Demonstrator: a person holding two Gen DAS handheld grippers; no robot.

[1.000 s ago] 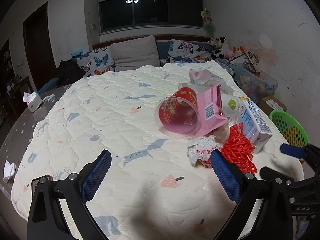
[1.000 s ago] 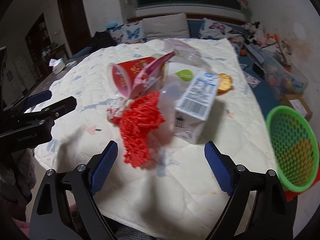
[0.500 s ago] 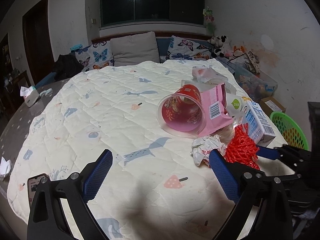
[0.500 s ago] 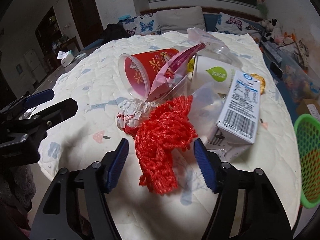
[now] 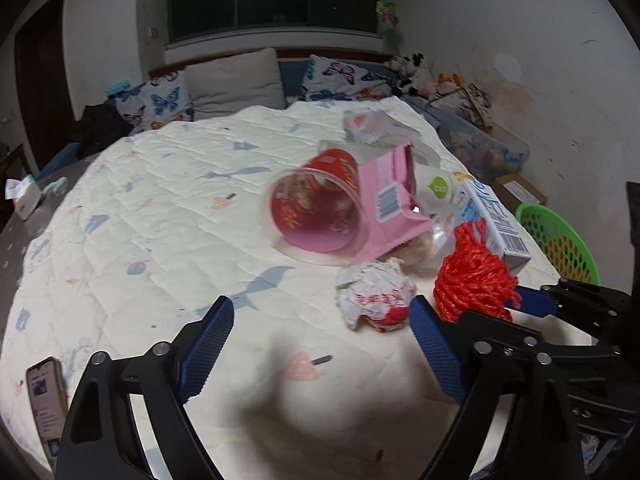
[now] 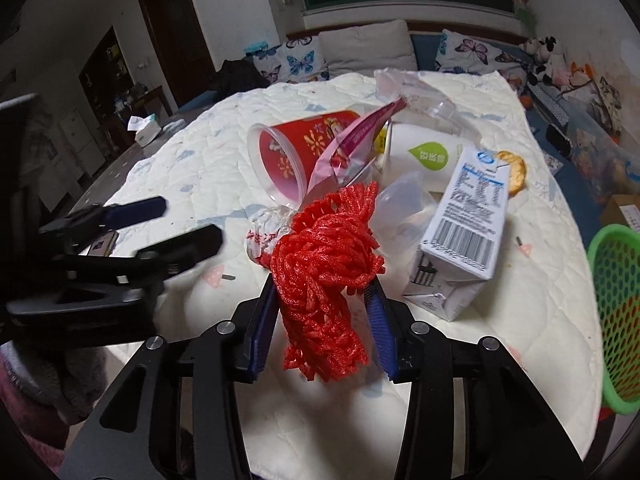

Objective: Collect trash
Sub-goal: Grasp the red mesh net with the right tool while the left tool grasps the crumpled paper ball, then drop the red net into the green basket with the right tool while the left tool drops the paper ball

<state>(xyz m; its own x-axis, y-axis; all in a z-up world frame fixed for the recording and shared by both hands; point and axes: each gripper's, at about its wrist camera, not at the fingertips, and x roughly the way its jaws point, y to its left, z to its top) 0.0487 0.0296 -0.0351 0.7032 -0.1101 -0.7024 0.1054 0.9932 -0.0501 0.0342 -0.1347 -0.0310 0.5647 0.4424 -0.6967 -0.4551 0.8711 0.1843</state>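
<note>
Right tongs (image 6: 324,320) clamp red net (image 6: 324,272) beside milk carton (image 6: 464,232); left tongs (image 5: 320,344) gape.

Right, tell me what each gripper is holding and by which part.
The right gripper pinches the red mesh netting around its bunched middle, ends hanging out. The left gripper is open, holding nothing.

Carton (image 6: 468,216) right of net (image 6: 324,264); basket (image 6: 616,320) seemingly beyond.
</note>
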